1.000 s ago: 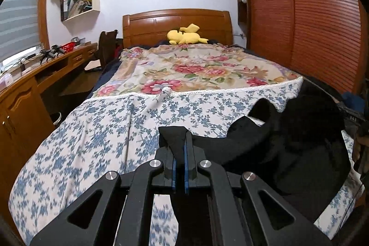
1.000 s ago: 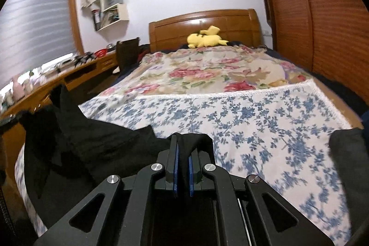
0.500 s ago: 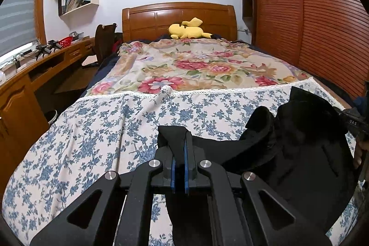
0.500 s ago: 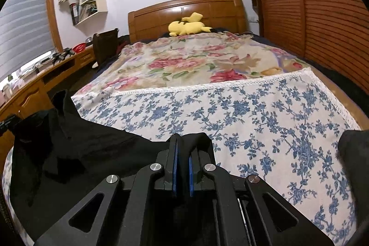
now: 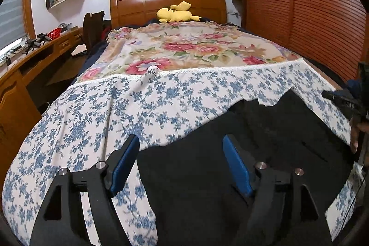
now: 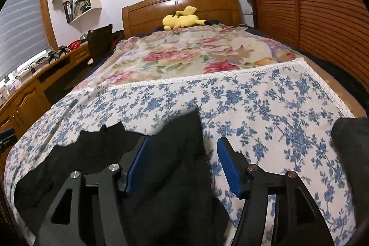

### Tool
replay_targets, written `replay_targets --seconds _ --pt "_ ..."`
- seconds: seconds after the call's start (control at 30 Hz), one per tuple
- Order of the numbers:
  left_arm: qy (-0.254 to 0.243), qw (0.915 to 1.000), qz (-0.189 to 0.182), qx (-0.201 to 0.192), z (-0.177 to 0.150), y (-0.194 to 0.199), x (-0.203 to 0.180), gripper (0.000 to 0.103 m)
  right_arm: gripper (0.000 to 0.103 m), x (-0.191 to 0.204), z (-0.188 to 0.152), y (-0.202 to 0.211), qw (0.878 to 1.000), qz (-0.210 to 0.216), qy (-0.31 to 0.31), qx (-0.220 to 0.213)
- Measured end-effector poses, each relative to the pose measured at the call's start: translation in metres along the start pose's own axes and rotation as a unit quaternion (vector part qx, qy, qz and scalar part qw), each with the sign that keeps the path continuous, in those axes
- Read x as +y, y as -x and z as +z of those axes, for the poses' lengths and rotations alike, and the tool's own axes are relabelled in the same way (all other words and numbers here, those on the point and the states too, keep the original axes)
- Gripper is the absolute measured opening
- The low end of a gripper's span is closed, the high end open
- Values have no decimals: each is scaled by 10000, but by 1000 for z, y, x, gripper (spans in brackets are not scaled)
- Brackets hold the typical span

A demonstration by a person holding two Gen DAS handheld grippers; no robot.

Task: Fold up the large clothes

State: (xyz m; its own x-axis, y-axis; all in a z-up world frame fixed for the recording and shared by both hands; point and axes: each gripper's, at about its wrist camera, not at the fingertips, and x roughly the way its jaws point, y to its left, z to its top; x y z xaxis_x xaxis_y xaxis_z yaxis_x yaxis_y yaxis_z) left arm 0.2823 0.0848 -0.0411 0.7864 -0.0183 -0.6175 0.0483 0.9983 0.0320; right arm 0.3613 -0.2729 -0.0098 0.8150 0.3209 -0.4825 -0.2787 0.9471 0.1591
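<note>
The left gripper point(image 5: 181, 164) stood with its jaws wide apart, the blue pads point(image 5: 237, 166) holding nothing, poised over the black garment point(image 5: 242, 153). That garment lay spread on the blue-flowered sheet point(image 5: 129, 107) at the near end of the bed, its ragged upper edge running up toward the right, where part of the other tool showed at the frame's edge.

The right gripper point(image 6: 182, 164) was likewise spread open and empty — the black garment point(image 6: 147, 165) lay beneath it and reached off to the left, one corner rising to a point between the pads point(image 6: 227, 167). A second dark cloth point(image 6: 350, 142) sat at the right edge of the sheet point(image 6: 265, 107), apart from the garment.

Farther up the bed lay a rose-patterned cover point(image 5: 189, 50), and a yellow plush toy point(image 5: 176, 13) rested by the wooden headboard point(image 5: 166, 1). A wooden desk point(image 5: 27, 66) ran along the left wall — wall shelves point(image 6: 83, 1) hung above it.
</note>
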Motion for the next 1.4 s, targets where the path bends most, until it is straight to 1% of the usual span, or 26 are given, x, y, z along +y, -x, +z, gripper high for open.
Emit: replay_targets --seconds 0.2,0.43,0.6,0.8,0.9,0.97,1.07,1.13,1.2,1.3,1.4 --pt "-130 9998 -110 105 -32 16 -19 76 63 -2 -11 7 9994 92 230 247" --pt "-146 9992 -294 217 -65 35 -35 76 63 -8 -20 4 9968 186 304 713" --pt "-38 9987 -439 244 -86 50 -44 76 63 -8 -24 10 9960 196 342 797" --pt "11 9980 -539 332 -108 61 -53 76 63 17 -37 32 9946 470 580 727" --pt "52 9978 -534 396 -117 63 -55 76 63 35 -49 41 9918 692 806 716" --pt "101 9974 -583 418 -122 63 -55 76 63 41 -58 44 9896 820 876 791" --pt "158 9972 -556 467 -130 63 -55 76 63 51 -74 46 9860 944 1015 927" --pt "162 9972 -506 520 -134 60 -54 76 63 56 -85 44 9835 926 1147 1045" --pt "174 9971 -469 569 -137 56 -52 76 63 59 -95 40 9813 796 1331 1142" --pt "226 9972 -434 565 -141 54 -51 76 63 61 -109 23 9758 768 1504 1390" --pt "269 9974 -391 539 -143 53 -50 76 63 62 -111 19 9757 751 1555 1349"
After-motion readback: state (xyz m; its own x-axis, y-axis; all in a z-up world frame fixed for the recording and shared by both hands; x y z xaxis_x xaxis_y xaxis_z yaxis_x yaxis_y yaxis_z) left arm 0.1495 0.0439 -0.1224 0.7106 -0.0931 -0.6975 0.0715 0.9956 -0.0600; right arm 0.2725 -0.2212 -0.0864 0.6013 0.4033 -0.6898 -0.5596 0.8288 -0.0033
